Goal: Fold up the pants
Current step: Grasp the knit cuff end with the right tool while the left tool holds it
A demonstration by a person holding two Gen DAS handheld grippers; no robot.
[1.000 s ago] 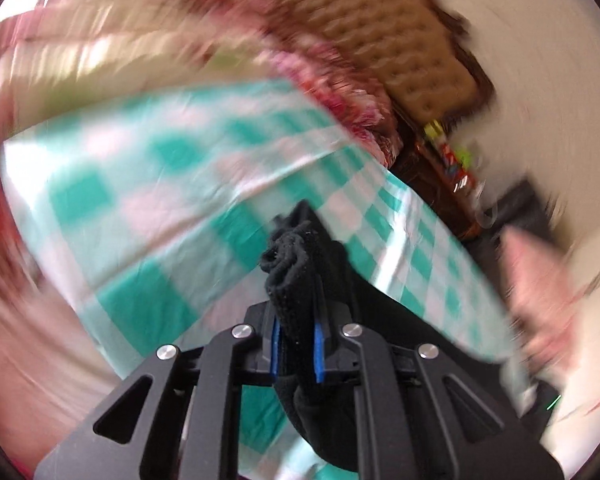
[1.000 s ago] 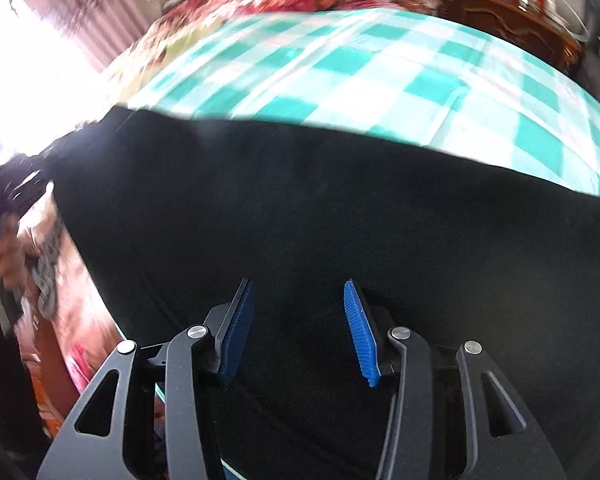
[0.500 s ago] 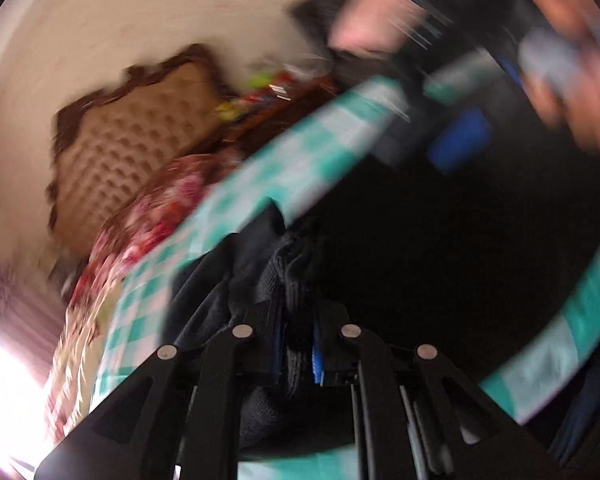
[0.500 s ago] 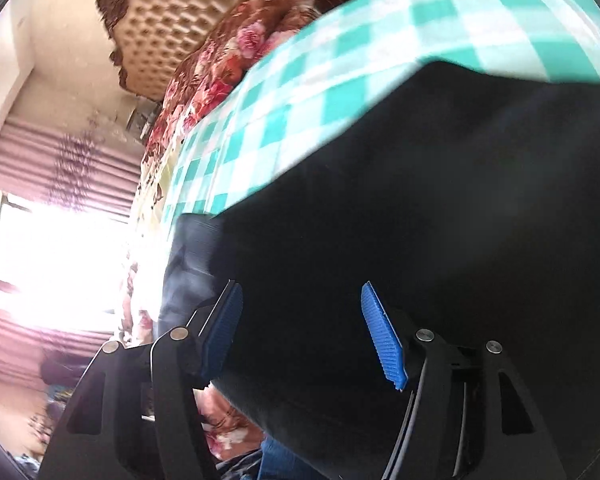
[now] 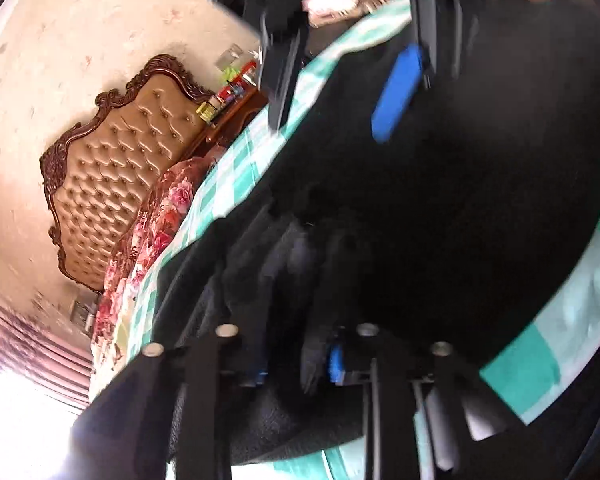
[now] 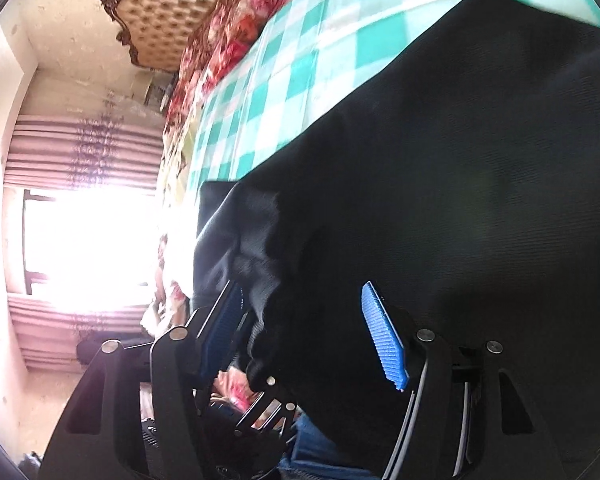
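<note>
black pants [image 5: 440, 208] blur and hide most of the checked sheet [image 6: 300, 80], bunched cloth pinched in the left gripper [image 5: 296, 364] while the right gripper [image 6: 300, 332] gapes wide over them.

The pants [image 5: 440, 216] lie spread on the bed sheet [image 5: 236, 176], which covers the bed. Beyond the sheet a quilt [image 5: 160, 220] lies bunched against the headboard [image 5: 112, 168]. A bedside cabinet [image 5: 236, 112] stands beside the headboard, with small items on top. The left hand-held gripper [image 5: 296, 364] pinches a bunched fold of the pants; the right hand-held gripper [image 6: 304, 328] hangs spread over them, near the window [image 6: 88, 248].
</note>
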